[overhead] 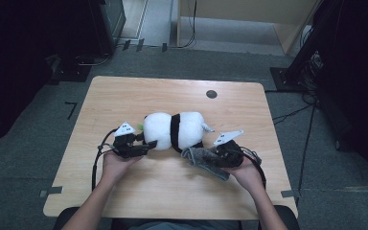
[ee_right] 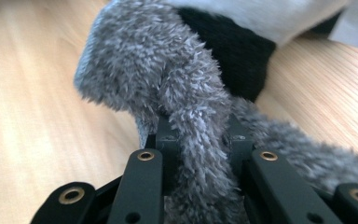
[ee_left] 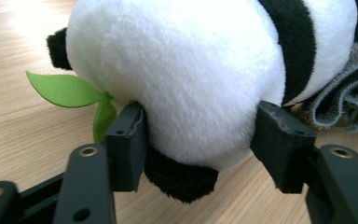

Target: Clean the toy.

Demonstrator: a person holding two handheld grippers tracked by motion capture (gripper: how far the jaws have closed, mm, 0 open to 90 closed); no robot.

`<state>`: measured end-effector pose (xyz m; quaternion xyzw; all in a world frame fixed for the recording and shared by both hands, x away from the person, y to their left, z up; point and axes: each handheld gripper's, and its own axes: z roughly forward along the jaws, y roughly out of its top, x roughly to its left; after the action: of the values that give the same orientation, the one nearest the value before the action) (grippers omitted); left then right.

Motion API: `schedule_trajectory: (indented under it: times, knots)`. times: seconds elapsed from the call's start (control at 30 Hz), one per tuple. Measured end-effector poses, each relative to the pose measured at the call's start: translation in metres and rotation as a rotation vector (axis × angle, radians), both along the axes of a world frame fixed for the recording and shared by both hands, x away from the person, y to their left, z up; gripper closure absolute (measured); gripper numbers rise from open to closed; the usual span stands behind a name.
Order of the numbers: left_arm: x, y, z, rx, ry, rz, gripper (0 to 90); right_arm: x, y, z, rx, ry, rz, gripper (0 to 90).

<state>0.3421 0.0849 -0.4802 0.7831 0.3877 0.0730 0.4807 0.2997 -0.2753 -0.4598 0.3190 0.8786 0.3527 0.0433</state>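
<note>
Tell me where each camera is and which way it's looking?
High view: above the table, looking down; forearms and both grippers show.
Left gripper view: on the left gripper, facing the panda toy between its jaws.
Right gripper view: on the right gripper, pinching the grey cloth.
All share panda and cloth.

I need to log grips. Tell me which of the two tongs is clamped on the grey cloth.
The right tongs: their jaws pinch the fuzzy grey cloth. The left tongs instead straddle the plush panda's white head.
</note>
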Motion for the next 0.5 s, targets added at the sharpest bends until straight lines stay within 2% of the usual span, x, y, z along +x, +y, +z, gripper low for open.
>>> schedule_trajectory:
  times: [0.07, 0.2, 0.33, 0.5]
  knots:
    - [0.001, 0.0, 0.0, -0.002, 0.003, -0.007, 35.3, -0.003, 0.005, 0.002, 0.003, -0.005, 0.034, 74.5]
    - [0.001, 0.0, 0.0, -0.005, 0.004, -0.013, 32.3, -0.008, 0.02, 0.005, 0.041, -0.004, 0.091, 74.5]
    - [0.001, 0.0, 0.0, -0.006, 0.004, -0.016, 30.5, -0.006, 0.044, 0.006, 0.032, -0.004, 0.14, 74.4]
    - [0.001, -0.001, -0.001, -0.01, 0.014, -0.008, 29.0, 0.003, 0.074, 0.002, -0.002, 0.012, 0.162, 74.1]
